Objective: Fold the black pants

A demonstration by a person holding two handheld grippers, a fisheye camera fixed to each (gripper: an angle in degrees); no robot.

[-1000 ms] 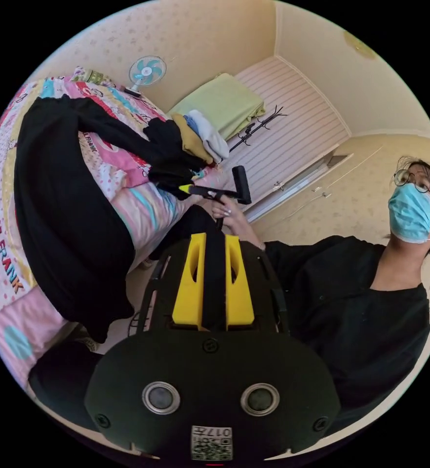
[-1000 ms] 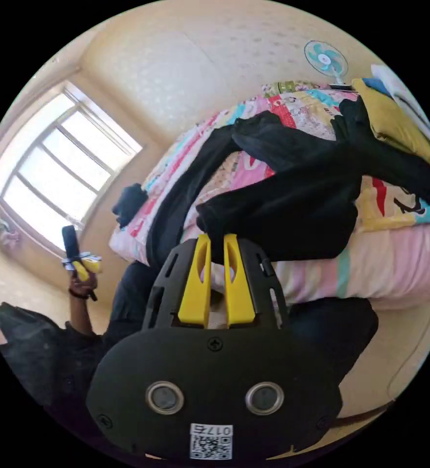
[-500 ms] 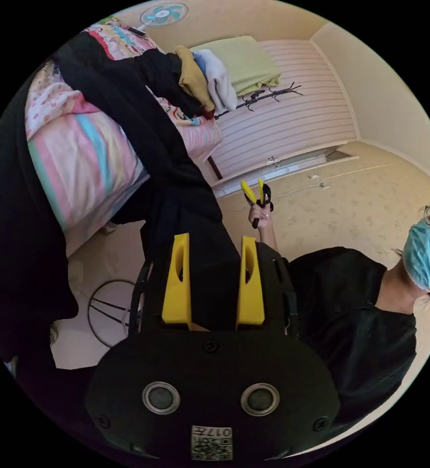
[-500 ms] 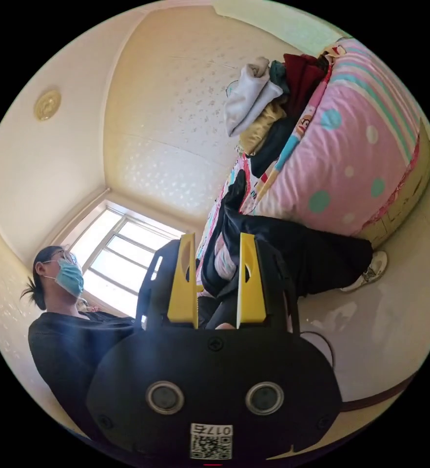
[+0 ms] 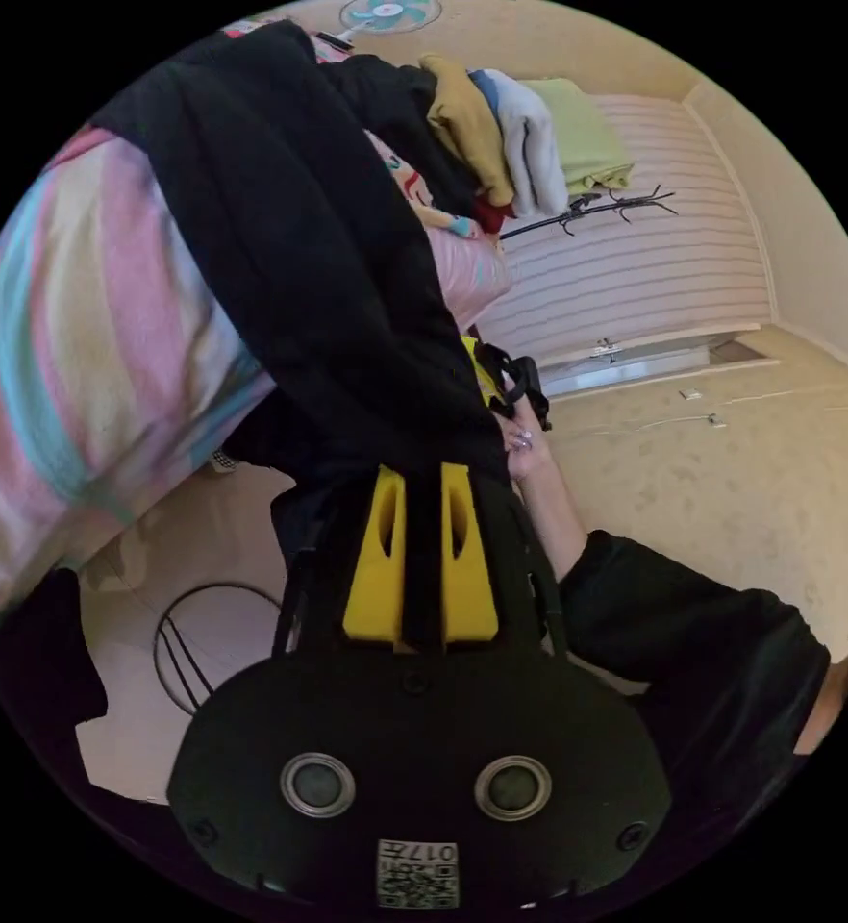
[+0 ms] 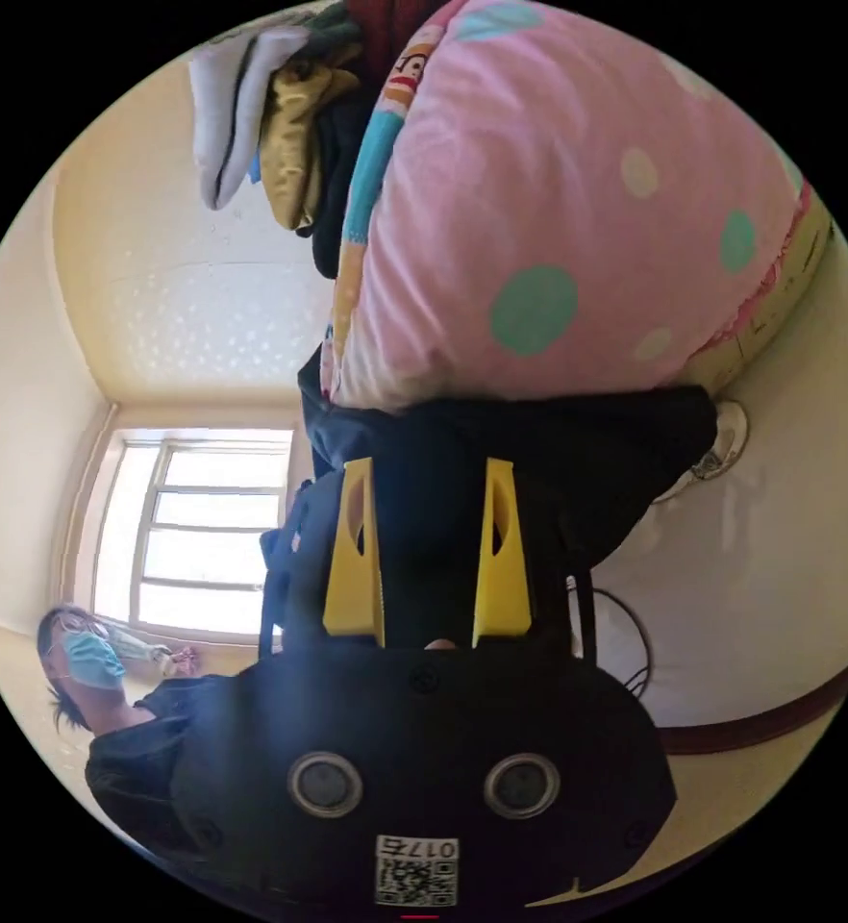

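Left gripper view: the bed (image 5: 87, 317) looms large, and the black pants (image 5: 299, 260) drape off its edge straight down into my left gripper (image 5: 421, 490), jaws pinched on the cloth. My right gripper (image 6: 427, 500) gapes wide, fabric between its jaws, gripping nothing yet.

The black pants (image 5: 289, 260), of soft, matte black cloth, hang rumpled over the side edge of the pink patterned bed (image 5: 87, 365), draping down towards the floor. In the right gripper view the same dark cloth (image 6: 539, 452) bunches below the bed's lower edge.
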